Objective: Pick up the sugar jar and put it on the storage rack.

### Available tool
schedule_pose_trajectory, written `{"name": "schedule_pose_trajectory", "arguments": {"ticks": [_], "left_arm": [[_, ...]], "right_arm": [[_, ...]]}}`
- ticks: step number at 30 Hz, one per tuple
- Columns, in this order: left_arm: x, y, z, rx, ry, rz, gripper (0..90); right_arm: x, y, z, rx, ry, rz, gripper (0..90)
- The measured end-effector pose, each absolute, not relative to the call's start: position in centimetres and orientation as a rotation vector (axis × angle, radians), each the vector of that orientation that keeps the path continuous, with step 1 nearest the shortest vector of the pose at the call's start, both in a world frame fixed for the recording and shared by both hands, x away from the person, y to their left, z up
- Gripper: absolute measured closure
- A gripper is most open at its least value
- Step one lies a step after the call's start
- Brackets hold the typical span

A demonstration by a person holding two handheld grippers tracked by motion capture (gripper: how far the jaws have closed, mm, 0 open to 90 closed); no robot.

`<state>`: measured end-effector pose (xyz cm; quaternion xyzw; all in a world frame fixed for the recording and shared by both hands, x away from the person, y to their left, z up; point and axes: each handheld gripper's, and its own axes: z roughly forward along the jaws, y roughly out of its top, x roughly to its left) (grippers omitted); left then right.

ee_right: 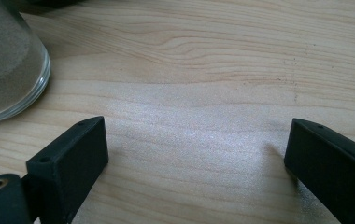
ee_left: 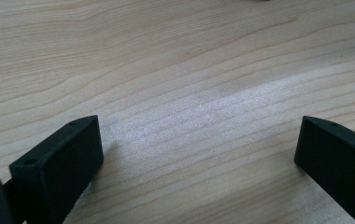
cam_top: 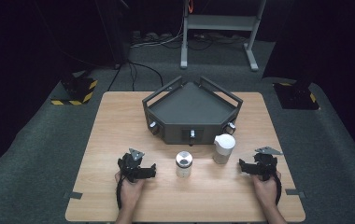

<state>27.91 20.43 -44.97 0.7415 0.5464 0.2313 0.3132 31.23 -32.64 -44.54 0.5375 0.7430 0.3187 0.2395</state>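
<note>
Wooden table (cam_top: 101, 140) carries your left gripper (cam_top: 148, 171) and right gripper (cam_top: 244, 166) near its front edge, both with jaws wide apart, holding nothing; between them stand the metal-lidded jar (cam_top: 183, 164) and the white jar (cam_top: 223, 148), toward the middle

Colours and patterns on the table

The table (cam_top: 119, 196) is pale wood with fine wavy grain. The box (cam_top: 189, 109) is dark grey. The jar (cam_top: 183, 164) is clear glass with a silver lid, holding what looks like grey powder; the container (cam_top: 223, 148) is white. The left gripper (cam_top: 148, 171) and the right gripper (cam_top: 244, 167) are black, each with a grey plate.
</note>
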Motion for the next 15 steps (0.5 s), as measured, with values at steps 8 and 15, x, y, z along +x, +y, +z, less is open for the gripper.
{"name": "schedule_pose_trajectory", "arguments": {"ticks": [8,15], "left_arm": [[28.11,20.57,-44.92,1.963,1.434,0.6,0.5],[28.19,20.52,-44.9,1.963,1.436,0.6,0.3]], "right_arm": [[31.23,-32.64,-44.54,1.472,2.034,0.872,5.7],[31.24,-32.64,-44.54,1.472,2.034,0.872,5.7]]}}
